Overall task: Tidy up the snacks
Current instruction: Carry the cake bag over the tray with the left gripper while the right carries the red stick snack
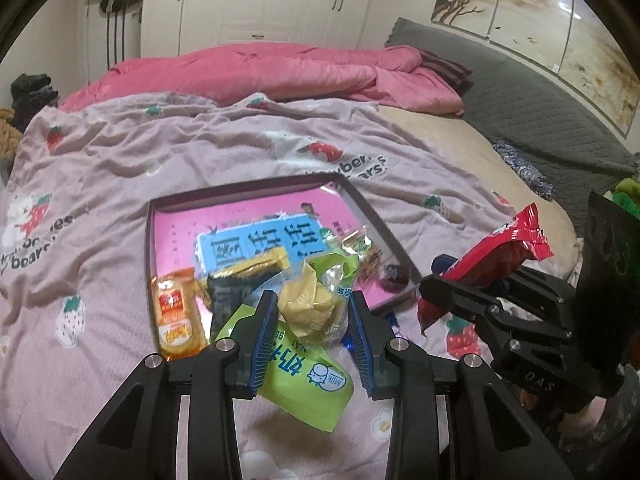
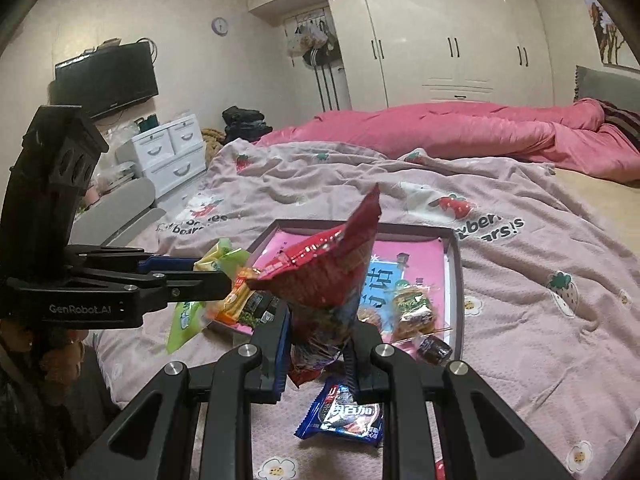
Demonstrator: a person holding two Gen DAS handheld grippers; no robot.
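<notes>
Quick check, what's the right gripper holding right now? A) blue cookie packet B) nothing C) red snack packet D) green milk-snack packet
C: the right gripper is shut on the red snack packet, raised near the tray; the green packet is in the left gripper, and the blue cookie packet lies on the blanket.
</notes>
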